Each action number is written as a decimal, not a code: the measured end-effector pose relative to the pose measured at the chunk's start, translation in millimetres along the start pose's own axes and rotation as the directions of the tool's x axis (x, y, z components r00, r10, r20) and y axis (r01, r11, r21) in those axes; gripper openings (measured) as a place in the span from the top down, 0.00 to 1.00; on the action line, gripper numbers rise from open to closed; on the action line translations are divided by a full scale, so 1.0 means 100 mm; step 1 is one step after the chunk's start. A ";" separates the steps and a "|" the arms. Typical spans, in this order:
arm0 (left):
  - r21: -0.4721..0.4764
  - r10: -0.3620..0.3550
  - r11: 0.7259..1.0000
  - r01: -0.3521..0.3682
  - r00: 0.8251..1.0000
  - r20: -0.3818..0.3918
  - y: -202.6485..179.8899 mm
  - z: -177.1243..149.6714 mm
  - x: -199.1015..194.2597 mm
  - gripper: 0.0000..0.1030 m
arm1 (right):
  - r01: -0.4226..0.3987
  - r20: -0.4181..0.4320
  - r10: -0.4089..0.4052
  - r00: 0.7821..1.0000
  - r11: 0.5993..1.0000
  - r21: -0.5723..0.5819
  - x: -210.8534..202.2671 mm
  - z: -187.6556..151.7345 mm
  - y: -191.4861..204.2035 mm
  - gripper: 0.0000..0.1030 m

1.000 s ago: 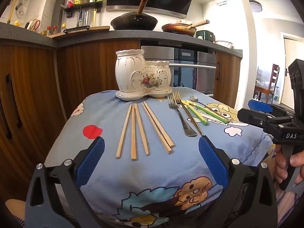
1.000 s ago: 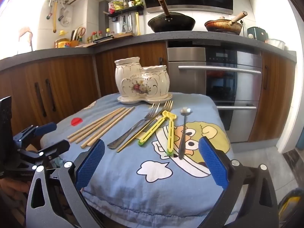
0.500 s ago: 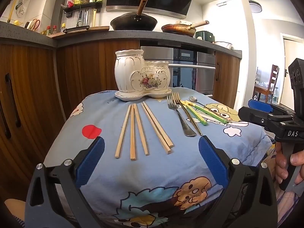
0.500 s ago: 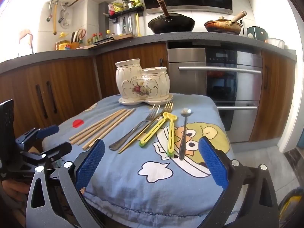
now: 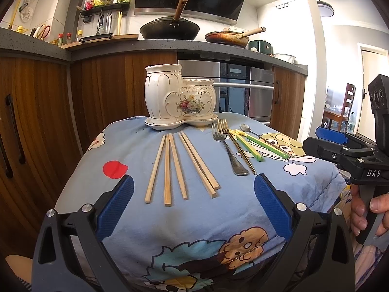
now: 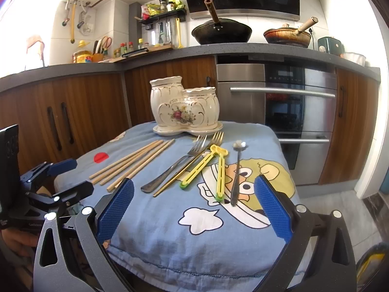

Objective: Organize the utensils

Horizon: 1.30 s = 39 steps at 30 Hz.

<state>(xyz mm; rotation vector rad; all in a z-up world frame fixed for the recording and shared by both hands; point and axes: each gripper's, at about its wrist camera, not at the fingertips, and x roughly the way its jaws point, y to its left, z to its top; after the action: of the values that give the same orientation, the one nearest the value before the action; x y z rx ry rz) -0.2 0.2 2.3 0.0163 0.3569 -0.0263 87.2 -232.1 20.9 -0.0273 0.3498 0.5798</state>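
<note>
Both claws hover at the near edge of the blue cartoon cloth (image 5: 136, 150), nothing taken up yet; the left gripper (image 5: 194, 203) gapes wide, blue pads (image 5: 114, 209) far apart with only cloth between them; the right gripper (image 6: 194, 203) is spread just as wide and just as empty. From the left wrist view the right tool shows at three o'clock, a hand (image 5: 364, 214) wrapped round its grip; from the right wrist view the left tool sits down at eight o'clock.

At twelve o'clock on the cloth stands the white floral holder (image 5: 180, 97), upright on its saucer, two cups joined, the left one taller. Just in front of it, five wooden chopsticks (image 5: 181, 165) lie flat, fanned toward the left claw, their near ends just ahead of it between its pads. Over toward two o'clock from the left claw lie two forks, a silver fork (image 5: 228, 153) and a slimmer gold fork (image 5: 239, 149), side by side and touching or nearly so; beside them two yellow-green clips (image 6: 206, 166), joined at their yellow ends; then a small spoon (image 6: 237, 170) at the right, handle toward the camera. In the right wrist view the clips and spoon sit dead ahead at twelve o'clock, chopsticks off at ten.
</note>
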 end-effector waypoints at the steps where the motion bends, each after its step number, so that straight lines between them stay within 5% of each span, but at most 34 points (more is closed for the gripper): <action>1: -0.001 -0.001 1.000 0.001 1.000 0.000 0.00 0.00 0.00 0.05 | 0.000 -0.001 0.000 1.000 1.000 0.000 0.00 0.00 0.00 0.05; 39: 0.009 -0.014 1.000 0.014 1.000 0.003 -0.05 -0.03 0.01 0.05 | 0.000 0.004 0.000 1.000 1.000 -0.013 -0.02 0.02 0.08 0.05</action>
<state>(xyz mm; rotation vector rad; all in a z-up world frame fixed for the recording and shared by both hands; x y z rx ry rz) -0.7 -4.4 -0.8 0.0231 0.3539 -0.0415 82.3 -226.0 24.2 -0.0387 0.3425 0.5816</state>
